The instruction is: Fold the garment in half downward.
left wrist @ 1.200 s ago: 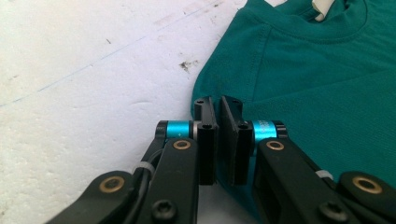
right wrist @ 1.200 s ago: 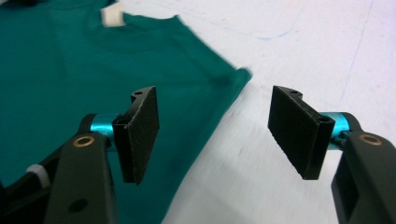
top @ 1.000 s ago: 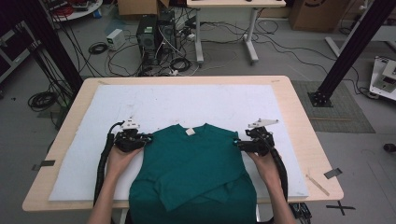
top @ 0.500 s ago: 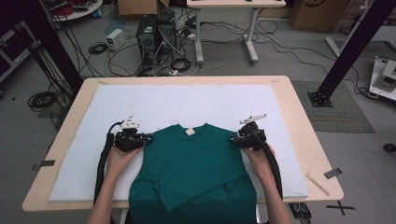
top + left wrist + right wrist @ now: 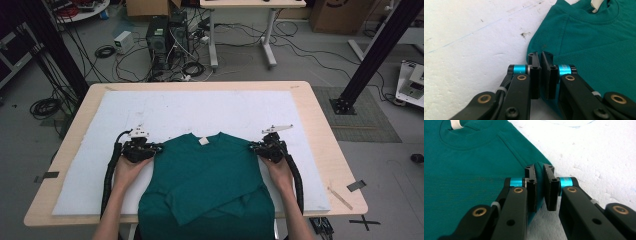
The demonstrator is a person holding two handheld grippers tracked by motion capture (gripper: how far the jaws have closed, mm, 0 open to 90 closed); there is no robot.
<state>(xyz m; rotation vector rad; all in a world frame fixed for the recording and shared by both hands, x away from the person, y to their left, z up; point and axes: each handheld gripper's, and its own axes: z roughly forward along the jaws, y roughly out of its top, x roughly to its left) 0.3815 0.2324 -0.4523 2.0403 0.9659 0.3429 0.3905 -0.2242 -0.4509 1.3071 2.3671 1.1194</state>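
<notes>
One dark green cotton T-shirt (image 5: 207,175) on white foam mat (image 5: 200,112); two grippers: left gripper (image 5: 154,148) clamps left shoulder edge, right gripper (image 5: 253,146) just closed, pinching right shoulder fold.

A lab: computer towers (image 5: 165,37), tangled floor cables (image 5: 100,51), black frame posts (image 5: 372,55).

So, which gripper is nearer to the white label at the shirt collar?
Left, slightly. The left gripper pinches the shirt at its left shoulder edge; the right gripper pinches the opposite shoulder, a little farther from the white label.
</notes>
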